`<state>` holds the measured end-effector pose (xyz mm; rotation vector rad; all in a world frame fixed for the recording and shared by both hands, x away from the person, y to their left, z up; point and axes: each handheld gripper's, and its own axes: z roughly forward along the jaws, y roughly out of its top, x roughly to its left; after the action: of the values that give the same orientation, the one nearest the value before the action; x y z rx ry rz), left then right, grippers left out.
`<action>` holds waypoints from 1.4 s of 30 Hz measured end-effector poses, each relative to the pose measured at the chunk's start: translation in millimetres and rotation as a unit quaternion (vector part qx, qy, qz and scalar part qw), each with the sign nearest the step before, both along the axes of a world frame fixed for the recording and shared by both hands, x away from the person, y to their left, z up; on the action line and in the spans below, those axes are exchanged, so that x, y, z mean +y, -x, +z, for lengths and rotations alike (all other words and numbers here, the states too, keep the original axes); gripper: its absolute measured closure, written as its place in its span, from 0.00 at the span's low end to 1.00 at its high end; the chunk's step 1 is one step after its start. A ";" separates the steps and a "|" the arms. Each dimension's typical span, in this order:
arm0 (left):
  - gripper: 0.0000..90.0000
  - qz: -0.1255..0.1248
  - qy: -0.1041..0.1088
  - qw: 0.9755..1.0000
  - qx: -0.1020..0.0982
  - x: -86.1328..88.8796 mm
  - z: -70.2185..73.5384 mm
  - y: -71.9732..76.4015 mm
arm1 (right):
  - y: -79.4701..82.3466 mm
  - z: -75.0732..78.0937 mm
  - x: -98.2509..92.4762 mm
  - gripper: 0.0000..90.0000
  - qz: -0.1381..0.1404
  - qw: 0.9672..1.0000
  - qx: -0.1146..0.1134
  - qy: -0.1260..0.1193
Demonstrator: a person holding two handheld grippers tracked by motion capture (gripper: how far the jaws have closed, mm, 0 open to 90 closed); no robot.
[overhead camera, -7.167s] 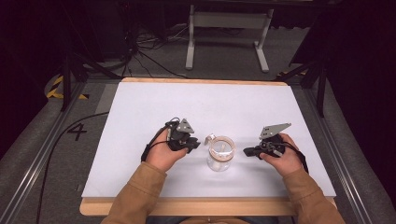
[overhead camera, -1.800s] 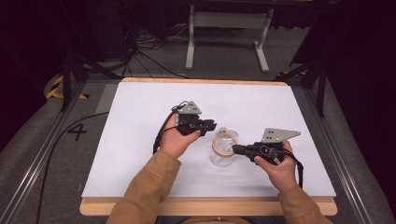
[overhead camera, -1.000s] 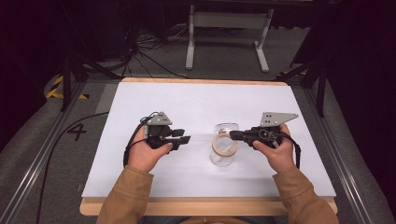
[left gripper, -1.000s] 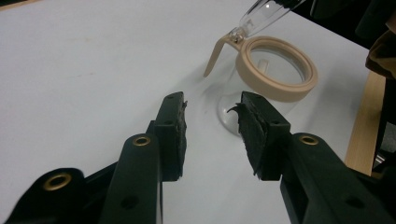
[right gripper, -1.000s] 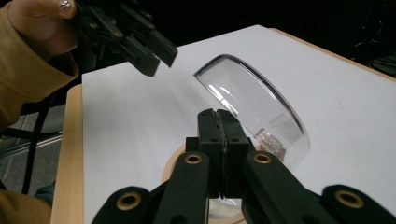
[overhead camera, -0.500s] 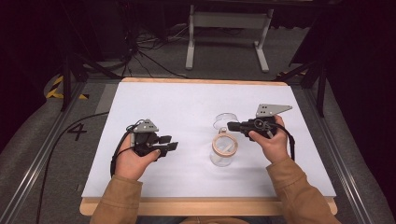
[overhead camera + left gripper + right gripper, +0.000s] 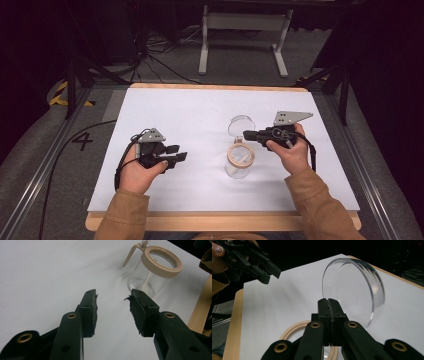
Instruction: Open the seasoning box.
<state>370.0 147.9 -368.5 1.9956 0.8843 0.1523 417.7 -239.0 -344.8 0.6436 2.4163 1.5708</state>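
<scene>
White sheet [image 7: 200,115] covers the table [image 7: 220,221]; bare wood shows along near and far edges. Grey carpet floor [image 7: 35,150] either side. A "4" [image 7: 82,141] is marked on the floor left of the table, yellow-black hazard tape [image 7: 61,92] further back. Metal rails [image 7: 35,177] run along both sides of the table. Black cable [image 7: 75,135] snakes across the floor on the left, more cables tangled behind the table [image 7: 165,62]. Grey metal stand with two legs [image 7: 242,37] at the back. Surroundings dark, light concentrated on the tabletop.
</scene>
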 end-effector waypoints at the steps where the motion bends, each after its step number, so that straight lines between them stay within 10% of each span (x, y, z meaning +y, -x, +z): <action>1: 0.61 -0.003 -0.007 1.000 -0.005 -3.2 1.4 -0.8 | 2.1 2.3 -4.2 1.00 -0.001 1.000 0.001 0.003; 9: 0.54 -0.016 -0.022 1.000 -0.007 -8.1 3.8 -8.7 | 10.6 14.1 -33.2 0.90 -0.033 0.999 0.004 0.007; 22: 0.43 0.035 -0.049 0.998 -0.012 6.3 -2.8 -28.5 | 13.7 17.0 -86.6 0.70 -0.115 0.993 0.027 0.030; 30: 0.41 0.070 -0.065 0.995 -0.030 17.6 -18.3 -41.3 | 1.5 -0.3 -115.2 0.57 -0.189 0.978 0.045 0.076; 33: 0.41 0.079 -0.071 0.994 -0.037 23.5 -27.3 -45.8 | -9.0 -18.2 -127.9 0.55 -0.225 0.968 0.056 0.098; 42: 0.39 0.077 -0.075 0.994 -0.021 27.2 -45.4 -55.1 | -20.1 -41.7 -142.0 0.48 -0.241 0.960 0.069 0.124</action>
<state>425.2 175.0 -413.9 2.0539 1.0259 0.3567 437.8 -381.0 -386.5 1.2088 2.2557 1.0387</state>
